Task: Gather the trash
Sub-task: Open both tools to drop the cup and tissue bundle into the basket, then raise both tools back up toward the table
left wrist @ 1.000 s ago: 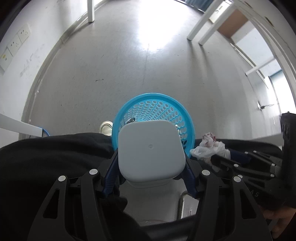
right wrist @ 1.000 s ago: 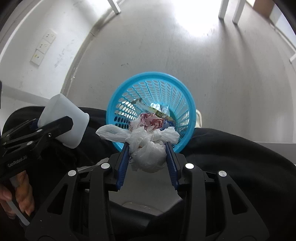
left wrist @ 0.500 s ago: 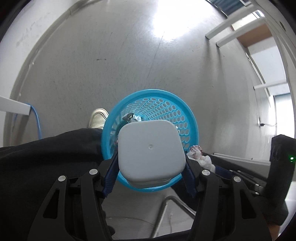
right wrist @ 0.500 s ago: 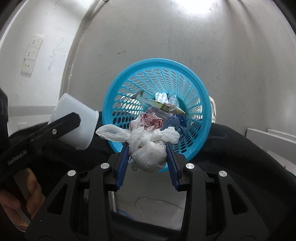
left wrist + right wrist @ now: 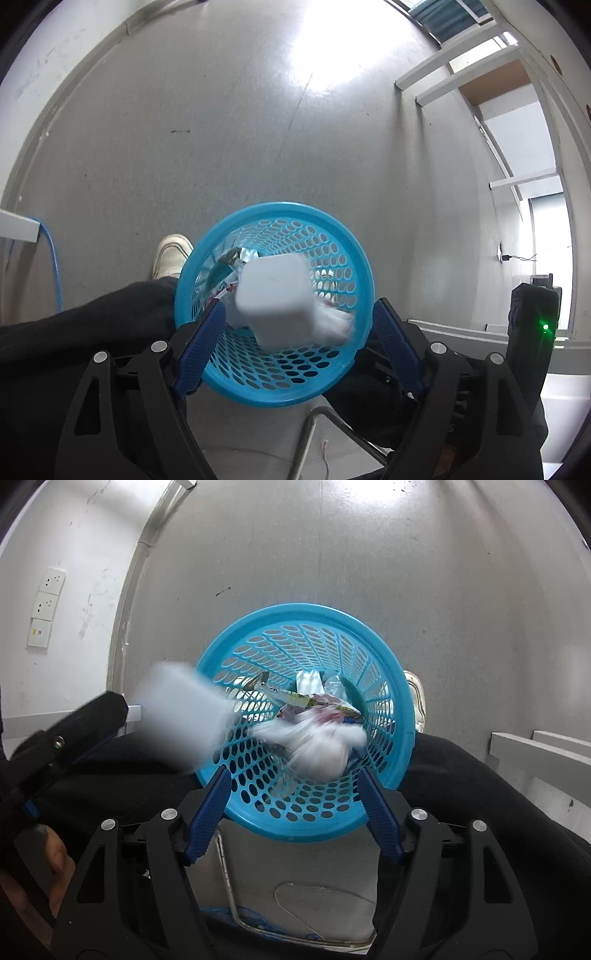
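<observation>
Jaws spread wide on both tools: the left gripper (image 5: 299, 350) frames a blurred white container (image 5: 275, 301) hanging free over the blue basket (image 5: 364, 295), while the right gripper (image 5: 295, 808) stands apart from a blurred white plastic bag (image 5: 317, 744) inside the same basket. Wrappers (image 5: 295, 698) lie within. A white shoe (image 5: 170, 254) stands beside the basket on the grey floor (image 5: 258, 129).

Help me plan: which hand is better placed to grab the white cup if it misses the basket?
Left, likely: the cup is straight ahead of the left gripper, jaws open; for the right gripper it's off-side.
</observation>
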`<state>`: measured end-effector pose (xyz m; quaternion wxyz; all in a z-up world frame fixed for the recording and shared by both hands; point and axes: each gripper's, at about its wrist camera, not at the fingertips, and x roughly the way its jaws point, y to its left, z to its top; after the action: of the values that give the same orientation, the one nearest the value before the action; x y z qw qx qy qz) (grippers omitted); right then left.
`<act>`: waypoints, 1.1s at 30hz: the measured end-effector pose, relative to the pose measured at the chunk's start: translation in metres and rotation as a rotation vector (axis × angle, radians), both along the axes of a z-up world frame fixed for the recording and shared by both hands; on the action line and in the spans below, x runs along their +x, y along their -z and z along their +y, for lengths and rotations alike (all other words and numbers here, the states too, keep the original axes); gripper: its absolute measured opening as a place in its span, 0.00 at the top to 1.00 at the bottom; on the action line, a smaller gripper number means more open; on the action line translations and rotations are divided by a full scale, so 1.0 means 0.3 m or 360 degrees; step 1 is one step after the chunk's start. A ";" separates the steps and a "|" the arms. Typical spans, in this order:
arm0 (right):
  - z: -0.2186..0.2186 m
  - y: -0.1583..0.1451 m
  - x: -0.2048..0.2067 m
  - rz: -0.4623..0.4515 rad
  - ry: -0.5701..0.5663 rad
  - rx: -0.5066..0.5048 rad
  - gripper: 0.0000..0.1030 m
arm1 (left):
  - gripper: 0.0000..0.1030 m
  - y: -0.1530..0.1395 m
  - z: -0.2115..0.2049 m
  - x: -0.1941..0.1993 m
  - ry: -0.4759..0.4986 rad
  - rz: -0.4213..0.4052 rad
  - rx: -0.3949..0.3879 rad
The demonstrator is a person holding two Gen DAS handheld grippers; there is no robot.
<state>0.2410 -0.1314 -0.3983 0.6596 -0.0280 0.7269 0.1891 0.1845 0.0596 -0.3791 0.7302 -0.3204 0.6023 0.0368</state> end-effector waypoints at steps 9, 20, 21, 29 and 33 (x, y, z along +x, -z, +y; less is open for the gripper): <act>0.009 -0.053 -0.040 -0.0103 -0.0074 -0.0067 0.35 | 0.22 -0.036 0.019 -0.039 -0.0055 0.0017 0.0031; 0.023 -0.254 -0.174 -0.0444 -0.0254 -0.0066 0.31 | 0.22 -0.235 -0.023 -0.182 0.0047 -0.0145 0.0249; 0.016 -0.268 -0.186 -0.0461 -0.0252 -0.0060 0.31 | 0.22 -0.261 -0.035 -0.197 0.0078 -0.0174 0.0287; -0.007 -0.417 -0.307 -0.0675 -0.0377 -0.0043 0.26 | 0.22 -0.430 -0.081 -0.313 0.0175 -0.0339 0.0529; -0.045 -0.511 -0.365 -0.0761 -0.0397 0.0018 0.25 | 0.22 -0.501 -0.090 -0.380 0.0157 -0.0389 0.0573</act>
<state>0.1314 -0.1447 -0.2450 0.7844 -0.1574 0.5402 0.2609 0.0706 0.0327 -0.2289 0.8442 -0.1570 0.5080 0.0688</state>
